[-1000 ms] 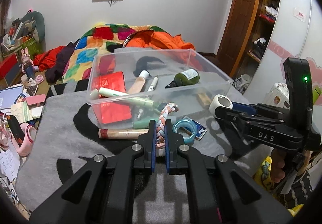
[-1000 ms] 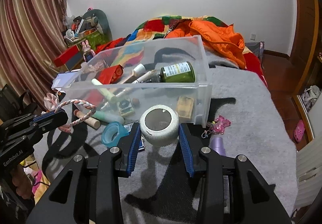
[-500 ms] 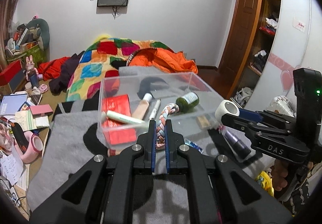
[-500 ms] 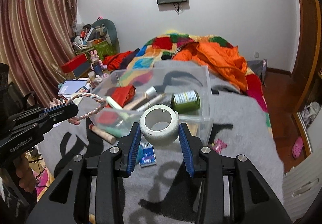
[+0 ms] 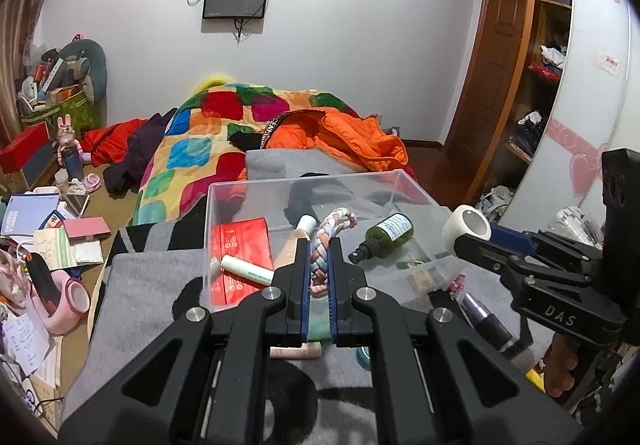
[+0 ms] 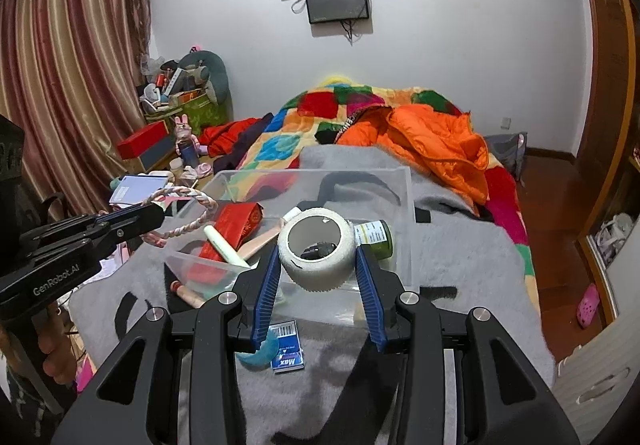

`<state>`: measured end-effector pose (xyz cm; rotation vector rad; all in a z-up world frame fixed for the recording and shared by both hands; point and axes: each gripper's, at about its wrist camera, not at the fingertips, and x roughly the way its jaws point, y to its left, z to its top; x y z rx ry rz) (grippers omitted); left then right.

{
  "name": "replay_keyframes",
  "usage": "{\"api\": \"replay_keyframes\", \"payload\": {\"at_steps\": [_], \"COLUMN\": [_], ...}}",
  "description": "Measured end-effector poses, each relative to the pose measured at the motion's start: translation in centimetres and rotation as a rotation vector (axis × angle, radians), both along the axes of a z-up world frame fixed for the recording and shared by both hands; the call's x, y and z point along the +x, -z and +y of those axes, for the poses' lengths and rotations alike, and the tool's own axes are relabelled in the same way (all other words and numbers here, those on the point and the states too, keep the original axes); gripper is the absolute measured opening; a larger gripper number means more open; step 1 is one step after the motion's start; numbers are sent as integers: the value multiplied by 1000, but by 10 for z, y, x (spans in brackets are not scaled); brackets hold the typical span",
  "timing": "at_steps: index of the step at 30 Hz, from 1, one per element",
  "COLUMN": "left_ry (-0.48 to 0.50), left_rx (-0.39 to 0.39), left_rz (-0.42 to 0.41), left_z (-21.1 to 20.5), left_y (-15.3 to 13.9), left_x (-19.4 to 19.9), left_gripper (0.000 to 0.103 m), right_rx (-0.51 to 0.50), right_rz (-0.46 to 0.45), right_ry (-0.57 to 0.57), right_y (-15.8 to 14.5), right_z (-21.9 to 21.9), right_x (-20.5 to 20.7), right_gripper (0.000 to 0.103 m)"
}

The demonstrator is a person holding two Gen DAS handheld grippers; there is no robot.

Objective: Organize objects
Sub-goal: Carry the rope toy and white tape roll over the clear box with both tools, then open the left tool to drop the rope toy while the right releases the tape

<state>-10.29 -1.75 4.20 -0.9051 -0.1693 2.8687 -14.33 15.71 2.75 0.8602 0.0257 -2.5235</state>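
My left gripper (image 5: 319,245) is shut on a braided pastel rope loop (image 5: 326,233), held above the near-left side of the clear plastic bin (image 5: 420,197). The loop also shows in the right wrist view (image 6: 188,213). My right gripper (image 6: 316,253) is shut on a white tape roll (image 6: 317,269), held above the bin's near wall (image 6: 404,229); the roll also shows in the left wrist view (image 5: 466,225). Inside the bin lie a red box (image 5: 240,241), a green bottle (image 5: 386,233) and a pale green tube (image 5: 246,269).
On the grey blanket (image 6: 472,285) near the bin lie a blue card pack (image 6: 286,345), a teal tape ring (image 6: 258,355), a beige tube (image 5: 296,351) and a purple bottle (image 5: 482,319). An orange jacket (image 6: 432,145) and patchwork quilt lie beyond. Clutter covers the floor at left (image 5: 48,245).
Both grippers have risen with their loads and moved toward the bin; the rope loop and the tape roll now hang over its near side. Both grips are unchanged.
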Motion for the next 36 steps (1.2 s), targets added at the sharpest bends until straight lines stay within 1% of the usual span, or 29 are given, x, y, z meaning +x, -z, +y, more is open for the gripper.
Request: {"api": "replay_keyframes", "payload": {"at_steps": [5, 13, 18, 24, 28, 30, 31, 33, 34, 36], "left_ry": [-17, -44, -44, -35, -19, -18, -17, -20, -24, -33], "left_rx": [-19, -29, -37, -65, -70, -72, -67, -61, -61, -62], "left_rz": [-18, -71, -98, -124, -127, -123, -121, -113, -107, -95], "left_z": [-2, -10, -4, 8, 11, 11, 11, 9, 9, 7], "left_y": [7, 27, 39, 52, 52, 50, 49, 45, 43, 39], "left_x": [-14, -44, -59, -67, -65, -63, -61, -57, -55, -50], "left_gripper": [6, 6, 6, 6, 7, 16, 19, 30, 33, 44], "right_rx": [11, 35, 33, 61, 67, 65, 64, 65, 66, 68], "right_rz": [-45, -70, -99, -99, -98, -102, -102, -98, -96, -84], "right_ry": [4, 18, 25, 25, 25, 21, 20, 19, 18, 20], "right_y": [14, 26, 34, 39, 38, 38, 37, 37, 36, 33], "right_z": [-7, -17, -20, -23, -23, -23, -22, -22, -21, -21], "right_x": [-19, -40, -52, -52, -50, -49, -48, -46, -44, -40], "right_gripper": [35, 35, 35, 36, 36, 37, 37, 39, 41, 43]}}
